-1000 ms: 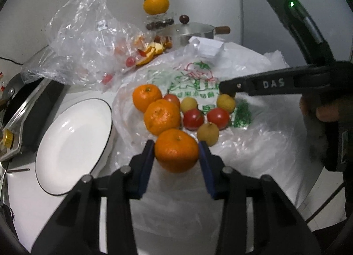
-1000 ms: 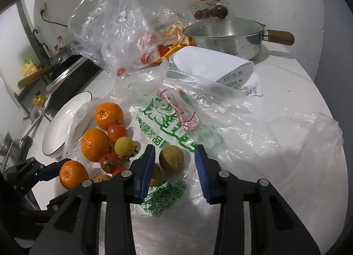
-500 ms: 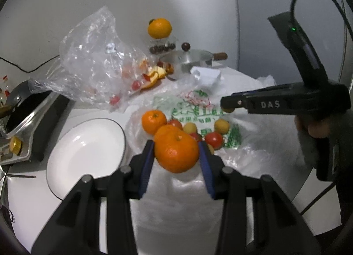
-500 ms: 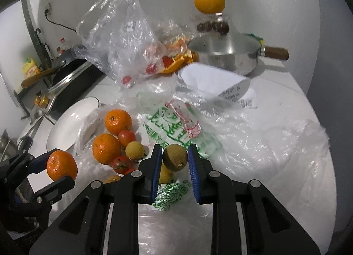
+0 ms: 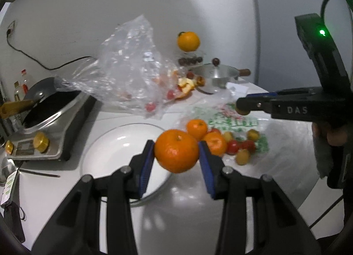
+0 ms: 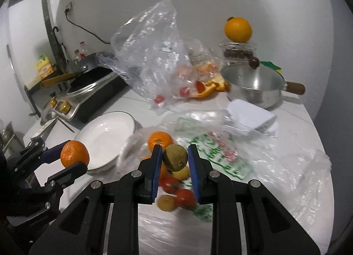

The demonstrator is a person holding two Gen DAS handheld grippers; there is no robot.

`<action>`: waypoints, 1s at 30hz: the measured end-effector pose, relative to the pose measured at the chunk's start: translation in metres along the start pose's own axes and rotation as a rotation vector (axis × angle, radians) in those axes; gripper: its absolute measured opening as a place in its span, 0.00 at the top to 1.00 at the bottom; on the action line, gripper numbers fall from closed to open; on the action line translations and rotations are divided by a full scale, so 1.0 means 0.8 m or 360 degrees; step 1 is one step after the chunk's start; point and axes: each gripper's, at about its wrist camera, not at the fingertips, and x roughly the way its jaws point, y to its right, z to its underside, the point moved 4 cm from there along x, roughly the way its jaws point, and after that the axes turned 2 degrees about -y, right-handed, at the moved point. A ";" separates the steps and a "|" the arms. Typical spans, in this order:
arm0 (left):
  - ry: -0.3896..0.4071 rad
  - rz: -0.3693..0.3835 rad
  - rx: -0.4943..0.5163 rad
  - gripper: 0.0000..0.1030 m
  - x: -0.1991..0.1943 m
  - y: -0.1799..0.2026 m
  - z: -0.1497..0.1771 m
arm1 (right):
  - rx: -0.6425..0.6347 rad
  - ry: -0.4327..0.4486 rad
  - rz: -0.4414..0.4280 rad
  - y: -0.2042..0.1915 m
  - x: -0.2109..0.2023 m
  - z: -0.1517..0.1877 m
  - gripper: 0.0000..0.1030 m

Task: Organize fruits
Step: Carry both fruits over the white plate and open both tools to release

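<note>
Your round white table carries everything here, with the black-and-silver induction cooker and its dark pan at the far left. A crumpled clear plastic bag stands up at the back, holding orange peel and a few small red fruits. In front of it a flattened clear bag with green and red print lies across the middle of the table, and the loose fruit sits on its left part. The white round plate with a thin dark rim rests just left of that fruit, between it and the cooker, and it holds nothing. A steel saucepan with a lid and a wooden handle stands at the back right, a folded white paper receipt in front of it, and a large orange perched on a clear container behind it.

Your left gripper is clamped on a round orange mandarin, both blue pads pressed to its sides, lifted clear of the table near the plate's right edge. Your right gripper has closed its jaws tight on a small brownish-green round fruit, held above the pile. Below it remain two more mandarins, some red cherry tomatoes and a few small yellowish fruits, clustered and touching.
</note>
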 end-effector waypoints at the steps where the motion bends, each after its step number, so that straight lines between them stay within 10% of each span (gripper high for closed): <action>1: 0.0000 -0.0011 -0.0010 0.60 -0.001 -0.008 0.001 | -0.0009 0.0002 -0.0004 -0.006 0.002 -0.001 0.75; 30: -0.0105 -0.0069 -0.0273 0.60 0.046 -0.174 0.034 | -0.0215 -0.0123 -0.0133 -0.165 0.113 -0.042 0.75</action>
